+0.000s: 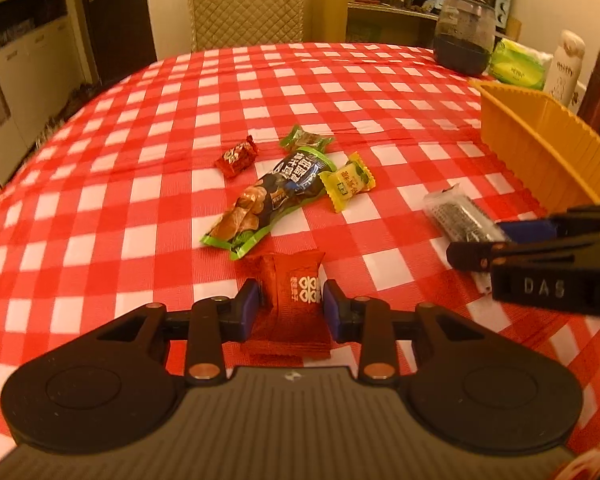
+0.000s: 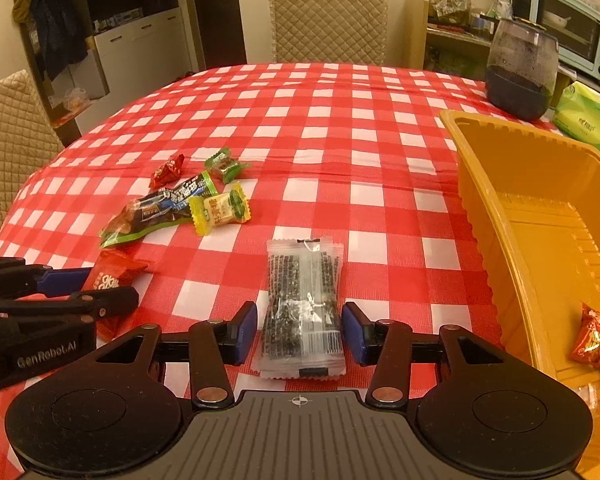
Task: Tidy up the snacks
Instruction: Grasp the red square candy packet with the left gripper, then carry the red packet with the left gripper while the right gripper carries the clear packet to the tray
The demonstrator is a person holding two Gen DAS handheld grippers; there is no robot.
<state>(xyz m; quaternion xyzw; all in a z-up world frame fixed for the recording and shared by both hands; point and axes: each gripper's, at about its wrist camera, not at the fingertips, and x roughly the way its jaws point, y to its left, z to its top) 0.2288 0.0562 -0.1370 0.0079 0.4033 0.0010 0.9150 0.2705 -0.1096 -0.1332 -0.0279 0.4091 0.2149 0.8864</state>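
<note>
Basically, red snack packet [image 1: 296, 304] lies on the checked table [image 1: 140, 120], pinched between the left claw [image 1: 288, 308] pads; lift straight, then carry to the yellow bin [image 2: 512, 208]. Clear sesame bar packet [image 2: 304, 304] sits between the right claw [image 2: 300, 332] pads with gaps either side, so not gripped; close squarely mid-pack. Other snacks wait beyond.

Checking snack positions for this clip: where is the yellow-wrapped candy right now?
The yellow-wrapped candy lies on the checked tablecloth, left of centre in the right wrist view, touching the long dark snack bag, with the green candy just beyond.
</note>
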